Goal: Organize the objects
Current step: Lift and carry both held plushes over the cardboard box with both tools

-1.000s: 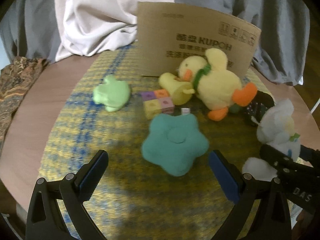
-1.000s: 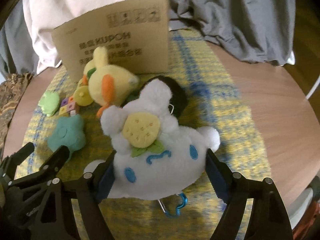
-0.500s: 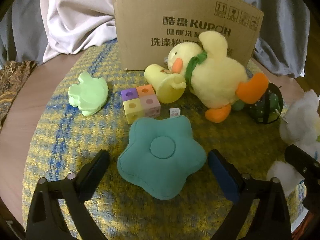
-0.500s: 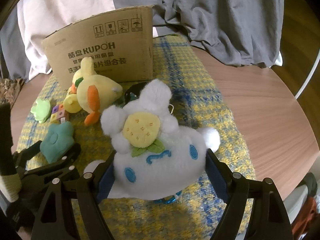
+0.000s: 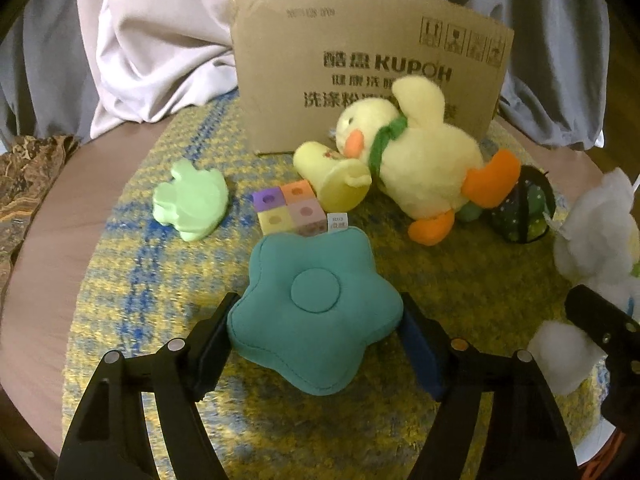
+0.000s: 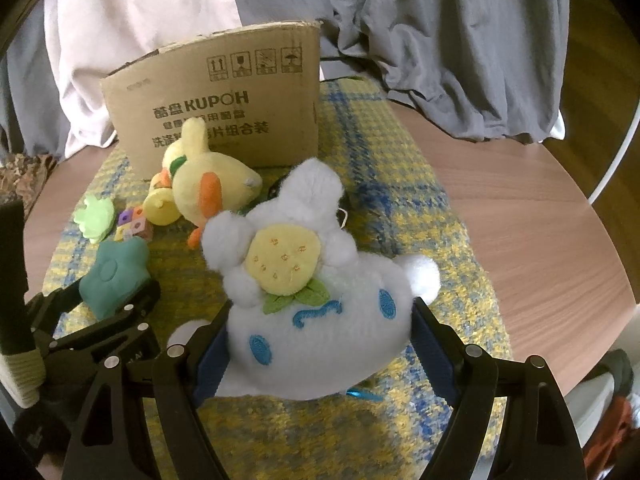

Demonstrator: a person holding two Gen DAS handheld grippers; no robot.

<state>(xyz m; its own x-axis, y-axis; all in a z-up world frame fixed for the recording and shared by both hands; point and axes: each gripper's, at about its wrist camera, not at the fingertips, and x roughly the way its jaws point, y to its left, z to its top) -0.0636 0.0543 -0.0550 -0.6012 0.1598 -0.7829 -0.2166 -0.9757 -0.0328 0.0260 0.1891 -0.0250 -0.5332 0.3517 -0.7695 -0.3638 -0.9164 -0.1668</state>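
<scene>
While the right gripper point(image 6: 320, 344) stays clamped on a white plush toy point(image 6: 316, 312), its blue pads pressed into the soft body on both sides, the left gripper point(image 5: 316, 336) is closing around a teal star-shaped cushion point(image 5: 314, 312). A second ago those left jaws stood wide with the star lying ahead of them; now the star sits between the pads, which touch or nearly touch its two side lobes. Whether they squeeze it yet cannot be told, so the grip looks begun rather than finished.

Both toys lie on a round yellow-and-blue woven mat point(image 5: 120, 280) that covers a wooden table point(image 6: 540, 220). Behind the star, just beside it, is a block of small pastel cubes point(image 5: 286, 208). To its left lies a pale green toy point(image 5: 190, 204). A yellow plush duck point(image 5: 424, 160) with orange feet lies on its side against an upright cardboard box point(image 5: 368, 60), its beak at a yellow cup point(image 5: 332, 178). A dark spotted ball point(image 5: 524, 212) rests by the duck's foot.

Judging from this, each hand will soon carry one soft toy, probably toward the box, while four or five other items remain to be sorted.
</scene>
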